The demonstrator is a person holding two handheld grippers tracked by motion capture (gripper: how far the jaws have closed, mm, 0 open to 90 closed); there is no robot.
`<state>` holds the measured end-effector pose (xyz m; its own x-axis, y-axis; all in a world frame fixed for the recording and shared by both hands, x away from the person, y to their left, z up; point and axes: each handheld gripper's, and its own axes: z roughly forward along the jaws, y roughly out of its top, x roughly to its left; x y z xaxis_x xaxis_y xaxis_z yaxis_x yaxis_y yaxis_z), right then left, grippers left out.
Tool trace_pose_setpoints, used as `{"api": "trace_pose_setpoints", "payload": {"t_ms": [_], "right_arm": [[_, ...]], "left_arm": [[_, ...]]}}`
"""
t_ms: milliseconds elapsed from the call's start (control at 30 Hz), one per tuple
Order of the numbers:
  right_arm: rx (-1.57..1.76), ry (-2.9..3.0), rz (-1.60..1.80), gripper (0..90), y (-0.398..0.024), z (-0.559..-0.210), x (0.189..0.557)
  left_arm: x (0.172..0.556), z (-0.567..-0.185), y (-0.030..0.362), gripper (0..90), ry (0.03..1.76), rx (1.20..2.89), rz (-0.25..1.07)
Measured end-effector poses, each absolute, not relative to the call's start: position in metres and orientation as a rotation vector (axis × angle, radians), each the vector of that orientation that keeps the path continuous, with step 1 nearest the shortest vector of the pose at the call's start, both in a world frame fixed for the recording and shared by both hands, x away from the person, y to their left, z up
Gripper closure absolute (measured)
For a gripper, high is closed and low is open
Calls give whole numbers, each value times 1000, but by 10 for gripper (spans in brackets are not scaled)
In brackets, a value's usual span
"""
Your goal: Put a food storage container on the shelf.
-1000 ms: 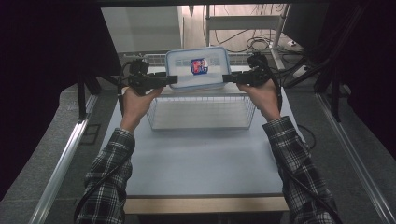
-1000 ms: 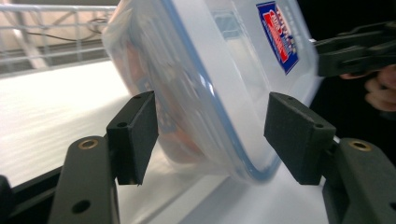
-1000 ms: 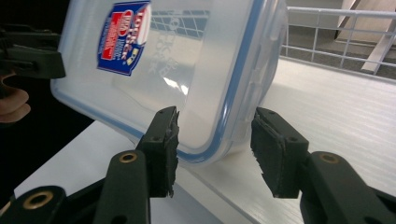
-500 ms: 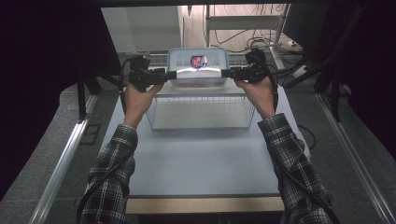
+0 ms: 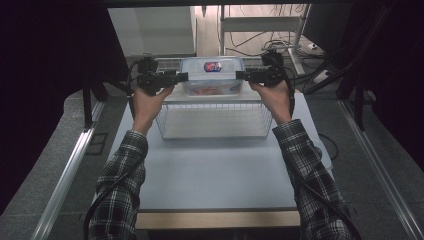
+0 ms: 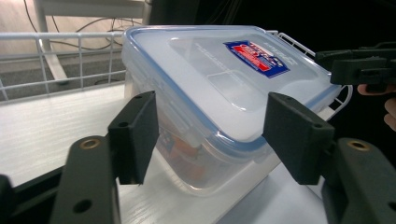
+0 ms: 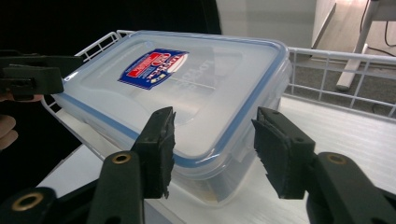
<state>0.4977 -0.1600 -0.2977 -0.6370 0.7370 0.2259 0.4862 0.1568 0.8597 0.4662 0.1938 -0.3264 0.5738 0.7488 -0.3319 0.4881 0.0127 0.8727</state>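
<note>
A clear plastic container (image 5: 212, 75) with a blue-rimmed lid and a red and blue label rests on the white floor of a wire basket (image 5: 215, 122), in its far part. My left gripper (image 5: 182, 77) is at its left end. In the left gripper view the jaws (image 6: 210, 107) pinch the container's (image 6: 219, 79) near corner. My right gripper (image 5: 240, 76) is at the right end. Its jaws (image 7: 212, 126) have just been opening, and the container's (image 7: 187, 93) corner stands between the parted pads.
The basket's wire rail (image 6: 60, 42) runs close behind the container. The grey table top (image 5: 215, 170) lies in front of the basket. Cables and a metal frame (image 5: 260, 25) lie beyond the table, with dark curtains on both sides.
The container has gone from raised above the basket to down on the basket's floor at the far side. Both hands moved away from me with it.
</note>
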Motion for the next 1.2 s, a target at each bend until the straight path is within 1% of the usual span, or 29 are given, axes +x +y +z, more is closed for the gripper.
{"api": "trace_pose_setpoints", "payload": {"t_ms": [133, 333, 433, 533, 633, 833, 1200], "right_arm": [[1153, 2189, 1492, 381, -161, -295, 493], [1091, 2210, 1481, 202, -162, -296, 482], [1057, 2203, 1480, 153, -164, -299, 477], [1041, 2211, 1487, 124, -168, -302, 471], [1018, 2218, 1497, 109, -173, -306, 465], [986, 2224, 1486, 61, -182, -315, 451], [898, 2267, 1461, 24, -192, -331, 422]], "left_arm": [[460, -324, 194, 288, 1011, 1675, 307], [444, -325, 187, 177, 949, 1740, 346], [436, -328, 185, 140, 922, 1763, 360], [428, -330, 183, 104, 897, 1790, 381], [420, -334, 181, 68, 866, 1801, 366], [402, -342, 177, 45, 825, 1826, 371], [379, -361, 174, 29, 778, 1874, 357]]}}
